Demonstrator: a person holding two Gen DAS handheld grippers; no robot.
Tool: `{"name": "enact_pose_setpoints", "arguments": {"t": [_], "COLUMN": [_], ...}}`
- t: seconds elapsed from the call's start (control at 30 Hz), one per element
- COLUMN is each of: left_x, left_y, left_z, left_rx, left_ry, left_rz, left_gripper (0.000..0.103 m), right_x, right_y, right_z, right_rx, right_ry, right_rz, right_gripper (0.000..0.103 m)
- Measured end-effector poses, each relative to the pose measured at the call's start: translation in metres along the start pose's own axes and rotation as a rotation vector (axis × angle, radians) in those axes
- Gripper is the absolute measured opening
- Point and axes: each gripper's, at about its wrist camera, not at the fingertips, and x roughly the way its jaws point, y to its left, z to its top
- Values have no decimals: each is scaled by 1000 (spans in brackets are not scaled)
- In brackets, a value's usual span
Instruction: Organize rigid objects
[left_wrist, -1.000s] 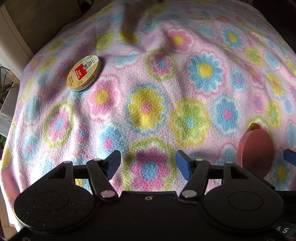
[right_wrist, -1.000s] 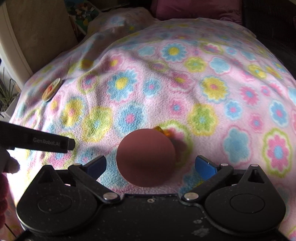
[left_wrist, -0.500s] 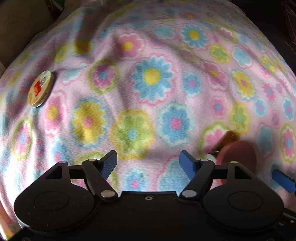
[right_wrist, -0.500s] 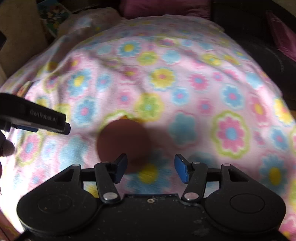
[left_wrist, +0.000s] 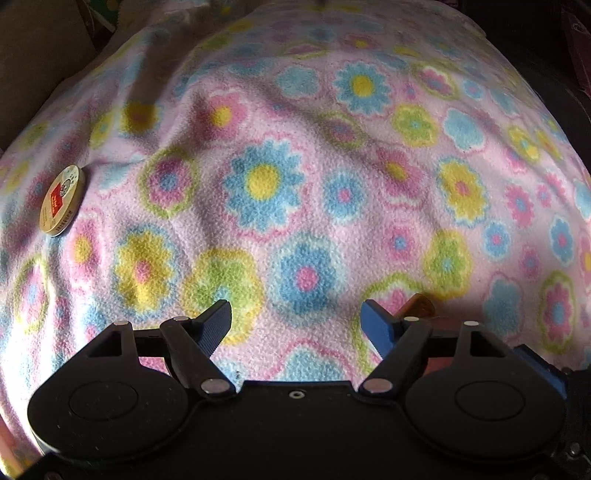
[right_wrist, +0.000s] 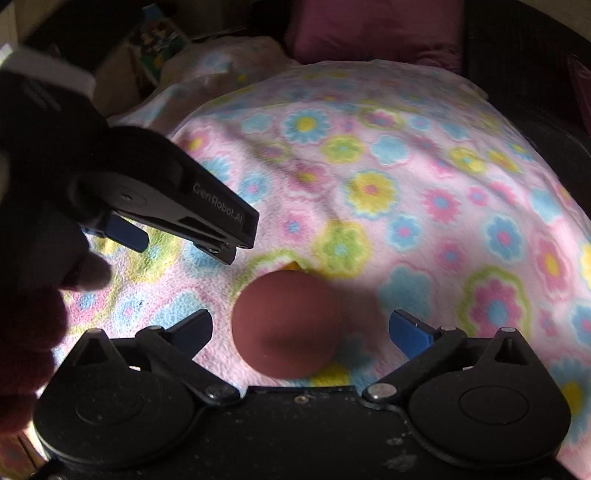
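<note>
Between the right tongs, which stand wide open and hold nothing, sits a round reddish disc on the flowered blanket; it looks to be the broad end of a bottle lying on its side, with an amber bit poking out behind it. The disc sits in the gap, a little nearer the left finger, and I cannot tell whether either pad touches it. The left tongs hang just beside it, also open and empty, over bare fleece; from their own camera only the amber end of that bottle peeks past the right finger. Far off toward the left edge of the blanket lies a small round tin with a red label, well apart from everything else.

By my reading, the step in hand is the right tongs lining up to grasp the bottle. Next they need to settle lower, centre the disc between the pads and close evenly, since a round body on soft fleece may roll away.
</note>
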Motion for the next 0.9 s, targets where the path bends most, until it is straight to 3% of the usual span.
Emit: {"name": "enact_pose_setpoints", "arguments": {"t": [0.07, 0.1, 0.23, 0.33, 0.4, 0.5, 0.73, 0.9], "left_x": [0, 0, 3, 5, 9, 19, 35, 39], "left_y": [5, 7, 4, -5, -12, -25, -43, -46], "left_z": [0, 0, 2, 1, 0, -1, 1, 4], "left_rx": [-5, -7, -32, -79, -141, -230, -330, -349], "left_ry": [11, 15, 39, 70, 99, 146, 143, 141], "left_rz": [5, 5, -2, -32, -57, -91, -22, -6], "left_gripper": [73, 73, 73, 77, 85, 85, 89, 89], "right_x": [13, 18, 15, 3, -5, -16, -17, -14], "right_y": [4, 4, -4, -18, -30, -48, -61, -70], "right_z": [2, 2, -1, -5, -8, -14, -19, -18], "right_rx": [-14, -20, 12, 51, 98, 158, 190, 240], "right_ry": [22, 35, 61, 87, 95, 97, 89, 101], "right_rz": [-6, -5, -1, -79, -112, -144, -145, -133], "right_gripper": [97, 75, 76, 76, 76, 76, 76, 76]}}
